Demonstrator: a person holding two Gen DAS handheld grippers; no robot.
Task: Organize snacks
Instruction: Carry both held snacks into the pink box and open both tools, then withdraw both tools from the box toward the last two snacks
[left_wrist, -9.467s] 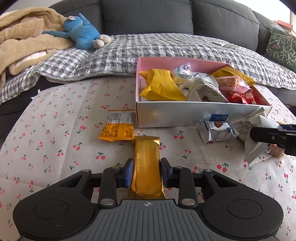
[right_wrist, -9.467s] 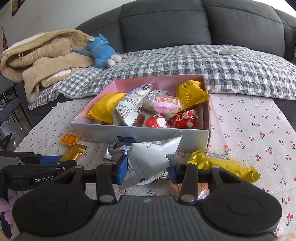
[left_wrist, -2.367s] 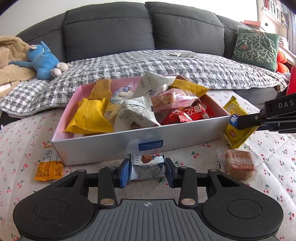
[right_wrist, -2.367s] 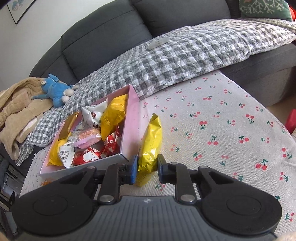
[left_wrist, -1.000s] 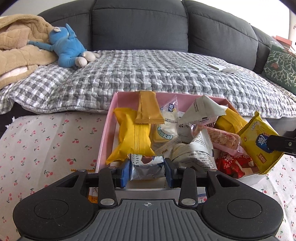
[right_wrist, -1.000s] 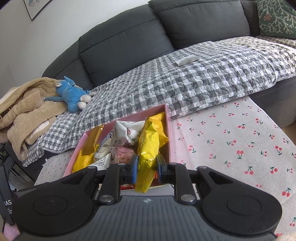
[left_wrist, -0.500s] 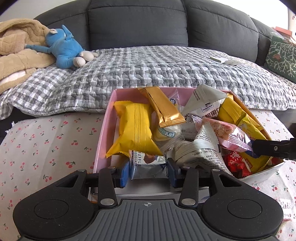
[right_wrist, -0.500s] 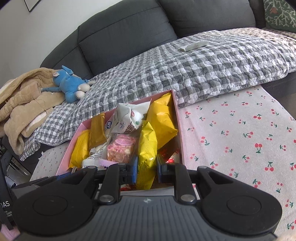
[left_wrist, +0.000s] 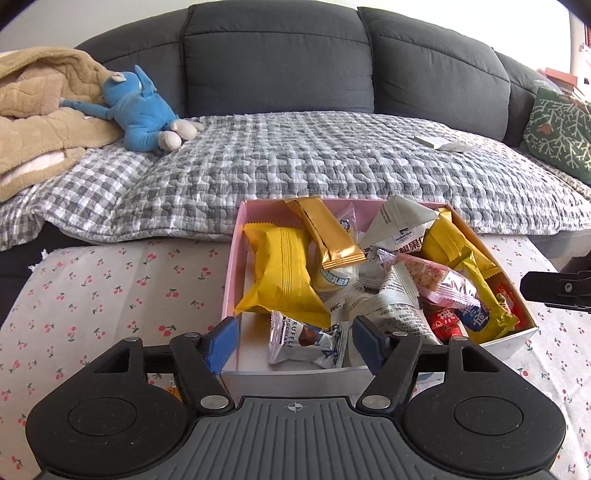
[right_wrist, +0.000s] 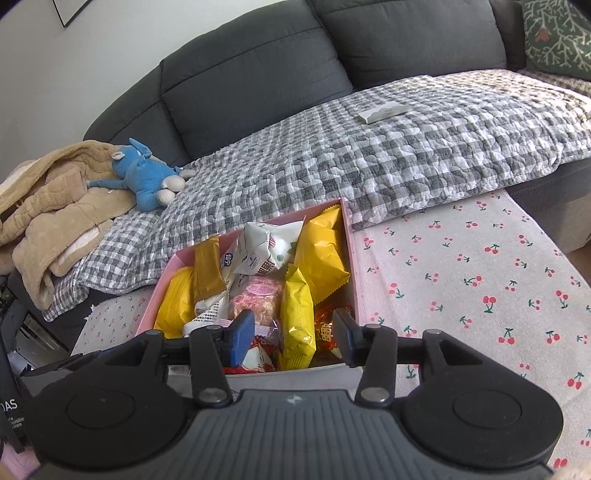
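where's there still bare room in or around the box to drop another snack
Inside the pink box, the near-left corner floor, between the left wall and the silver truffle packet, is bare. The middle and right are piled with packets. Outside, the cherry tablecloth is clear left of the box and right of it.

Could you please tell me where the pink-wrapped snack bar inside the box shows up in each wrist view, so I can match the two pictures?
Left wrist view: the pink-wrapped snack bar lies right of centre, in the box's right half, beside a long yellow packet.
Right wrist view: it sits just left of centre, above the blue left fingertip.
Shared landmark: the blue plush toy on the sofa.
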